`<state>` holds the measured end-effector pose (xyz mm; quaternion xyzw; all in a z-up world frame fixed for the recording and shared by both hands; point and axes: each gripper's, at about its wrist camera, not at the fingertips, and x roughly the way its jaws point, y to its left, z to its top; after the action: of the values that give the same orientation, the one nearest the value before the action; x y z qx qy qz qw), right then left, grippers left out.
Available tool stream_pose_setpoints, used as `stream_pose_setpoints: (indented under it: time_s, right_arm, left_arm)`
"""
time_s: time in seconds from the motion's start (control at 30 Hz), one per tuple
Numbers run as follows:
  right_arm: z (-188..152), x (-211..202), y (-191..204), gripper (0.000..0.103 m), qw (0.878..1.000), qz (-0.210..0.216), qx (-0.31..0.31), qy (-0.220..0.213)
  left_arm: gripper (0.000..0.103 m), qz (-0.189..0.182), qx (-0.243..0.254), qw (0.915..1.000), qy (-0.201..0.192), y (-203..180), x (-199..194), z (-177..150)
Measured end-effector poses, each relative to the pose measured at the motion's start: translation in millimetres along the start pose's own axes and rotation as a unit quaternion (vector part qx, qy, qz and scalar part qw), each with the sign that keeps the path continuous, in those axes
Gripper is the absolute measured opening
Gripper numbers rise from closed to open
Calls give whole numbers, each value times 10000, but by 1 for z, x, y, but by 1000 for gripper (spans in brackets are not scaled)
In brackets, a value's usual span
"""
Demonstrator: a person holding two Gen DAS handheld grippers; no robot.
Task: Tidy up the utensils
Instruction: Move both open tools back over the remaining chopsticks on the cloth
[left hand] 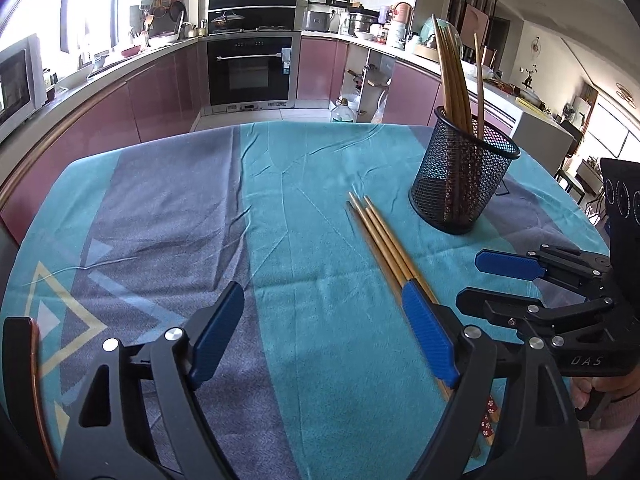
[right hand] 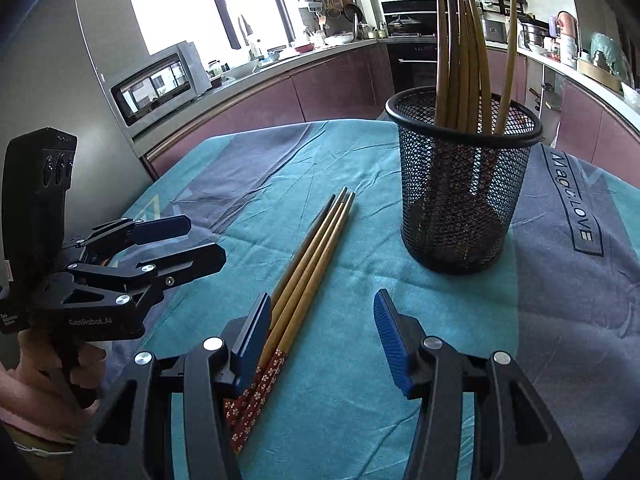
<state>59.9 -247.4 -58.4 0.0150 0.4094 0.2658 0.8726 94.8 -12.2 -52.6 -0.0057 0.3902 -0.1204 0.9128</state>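
Right under our gaping, empty left gripper point(left hand: 324, 332) and right gripper point(right hand: 322, 336) lie the loose chopsticks point(right hand: 308, 264) on the teal tablecloth point(left hand: 320, 184), kitchen cabinets point(left hand: 160, 92) beyond; we judge the next move is pinching them for the mesh holder point(right hand: 460, 184) ahead.

Mesh cup point(right hand: 460, 184) blocks right; cloth point(left hand: 168, 208) left lies open.

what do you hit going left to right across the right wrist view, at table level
left claw → loose chopsticks lying on the tablecloth → black mesh holder with chopsticks standing in it → the printed lettering on the cloth
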Motion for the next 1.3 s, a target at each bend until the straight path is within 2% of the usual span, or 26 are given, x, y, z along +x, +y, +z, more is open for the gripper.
stream_pose_setpoints:
  time_s: [1.3]
  right_arm:
    - [-4,21,11,50,9973,-601,-228,341]
  left_arm:
    - [82,-17,-10,10000,66,-3,7,-11]
